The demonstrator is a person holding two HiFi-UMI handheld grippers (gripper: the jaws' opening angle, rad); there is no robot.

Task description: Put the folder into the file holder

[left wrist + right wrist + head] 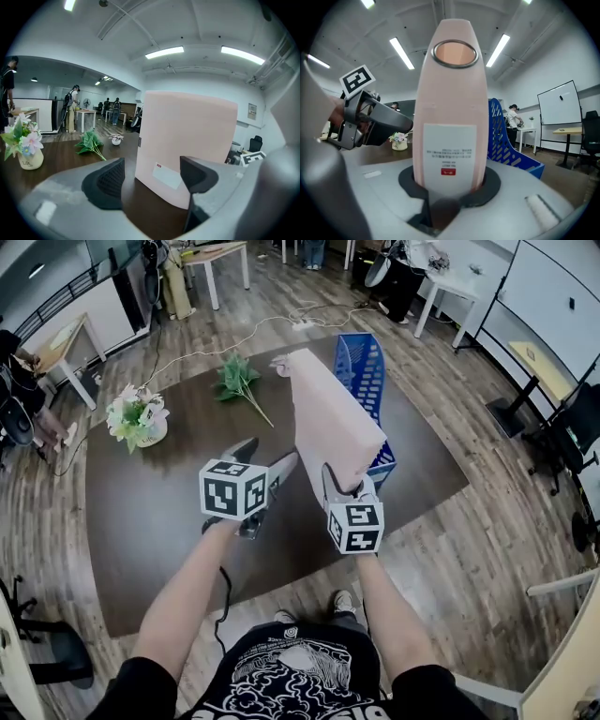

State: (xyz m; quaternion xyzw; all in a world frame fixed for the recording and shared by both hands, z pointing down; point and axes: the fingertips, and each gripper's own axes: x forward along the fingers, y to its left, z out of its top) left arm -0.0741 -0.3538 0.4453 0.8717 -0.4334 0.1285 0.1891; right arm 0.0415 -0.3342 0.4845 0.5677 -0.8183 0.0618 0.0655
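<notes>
The right gripper (450, 182) is clamped on the spine end of the pink folder (333, 418), holding it upright over the dark table (150, 512), just beside the blue file holder (362, 371). The left gripper (152, 177) hangs with its jaws apart, the folder just ahead of them, untouched.

The pink box folder (333, 418) stands on end between the clamping jaws of the right gripper (345, 491), over the dark brown wooden table (141, 512). The left gripper (267, 457), jaws apart, sits just left of it. The blue perforated plastic file holder (361, 371) stands behind the folder, the green leafy sprig (239, 381) left of the holder, and the white pot of flowers (136, 418) farther left.
</notes>
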